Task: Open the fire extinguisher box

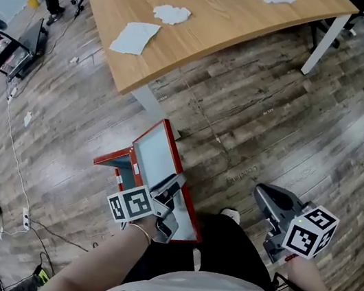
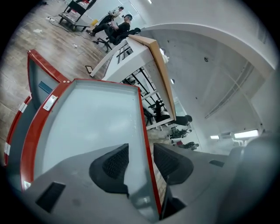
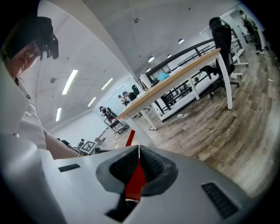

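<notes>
Red metal fire extinguisher box (image 1: 117, 162) sits on the brown wood-plank floor (image 1: 276, 123), just in front of the person's legs and near the curved wooden table (image 1: 224, 23). Its red-framed, frosted-pane door (image 1: 158, 152) is swung out, and in the head view the long side runs from the table end back toward the person. Only the left gripper view shows the left gripper (image 2: 141, 153) up close: ribbed black pads about halfway apart, straddling the door's thin red edge, with a sliver of floor showing beside one pad. It also shows a small silver latch plate (image 2: 50, 102). The right gripper (image 3: 139, 148) hangs well off to the side, jaw tips together, holding nothing.
</notes>
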